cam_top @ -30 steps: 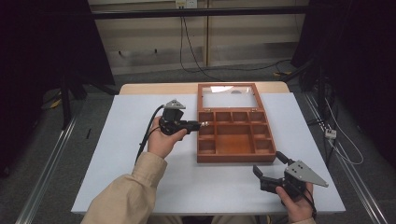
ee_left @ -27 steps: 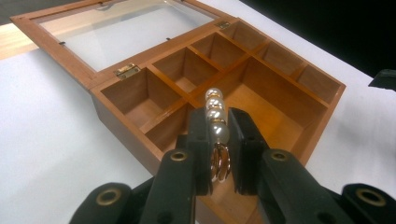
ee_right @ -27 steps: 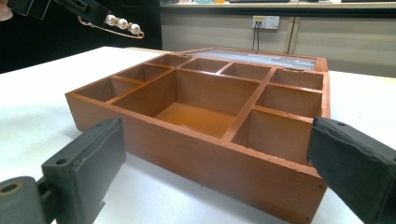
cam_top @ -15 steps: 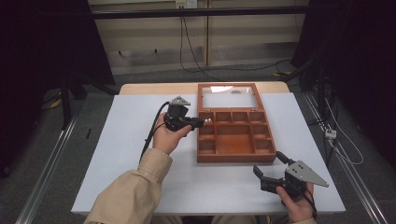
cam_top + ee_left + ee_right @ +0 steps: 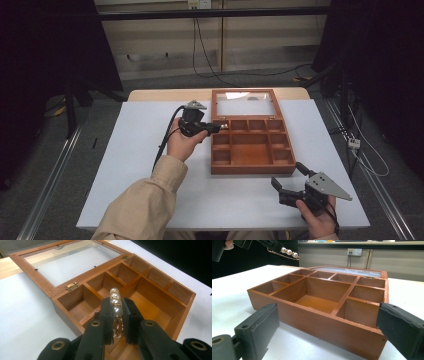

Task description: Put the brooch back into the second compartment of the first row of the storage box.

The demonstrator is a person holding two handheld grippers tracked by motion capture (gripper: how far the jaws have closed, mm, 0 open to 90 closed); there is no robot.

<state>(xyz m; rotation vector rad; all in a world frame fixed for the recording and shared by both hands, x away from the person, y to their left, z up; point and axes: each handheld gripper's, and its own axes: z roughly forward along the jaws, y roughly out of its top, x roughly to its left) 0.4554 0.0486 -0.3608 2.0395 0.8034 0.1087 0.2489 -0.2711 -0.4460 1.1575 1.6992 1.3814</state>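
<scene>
Pale grey, the worktop (image 5: 125,165) carries a brown wooden box (image 5: 251,168) near its middle, the glass lid (image 5: 244,104) folded flat back on its hinges away from the person. On the left, a beige sleeve (image 5: 142,207) leads up to the left hand-held gripper (image 5: 220,128), held level with its tips over the box's left edge, near the row of small compartments by the hinges. Its jaws are clamped on a pearl bracelet (image 5: 116,307): in the left gripper view a few pearls stick out past the tips above a small compartment, and gold-coloured rings hang down between the pads. A black cable (image 5: 167,137) trails from that gripper down along the wrist.

The box has small compartments along its back and sides around one large compartment (image 5: 251,154), whose floor is bare wood. To the right and nearer the person, the right hand-held gripper (image 5: 289,177) sits low over the worktop just off the box's near right corner, jaws spread wide with nothing between them, pointing toward the box.
</scene>
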